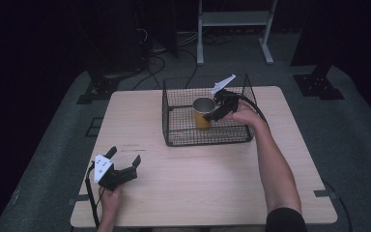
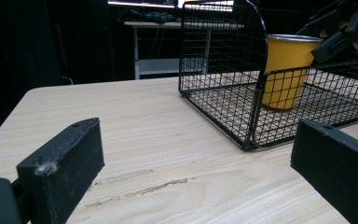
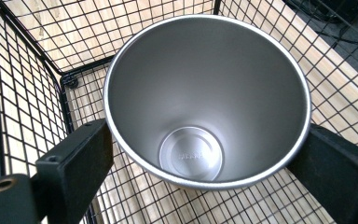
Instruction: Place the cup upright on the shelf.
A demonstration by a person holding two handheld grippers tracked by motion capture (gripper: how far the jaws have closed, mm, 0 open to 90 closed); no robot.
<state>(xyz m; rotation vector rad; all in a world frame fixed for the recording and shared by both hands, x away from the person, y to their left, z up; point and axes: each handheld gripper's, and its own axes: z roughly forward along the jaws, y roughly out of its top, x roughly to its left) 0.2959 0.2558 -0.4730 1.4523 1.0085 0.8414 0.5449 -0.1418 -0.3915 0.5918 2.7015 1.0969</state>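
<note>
So the yellow cup (image 1: 202, 114) sits upright inside my black wire basket (image 1: 174, 135) toward the bench's (image 1: 183, 193) far edge, right between my right gripper (image 1: 216, 110) jaws, which touch its rim on both sides. Smooth steel inside, tapered. My left gripper (image 1: 124, 158) rests wide apart, holding nothing, near the front left corner.
</note>
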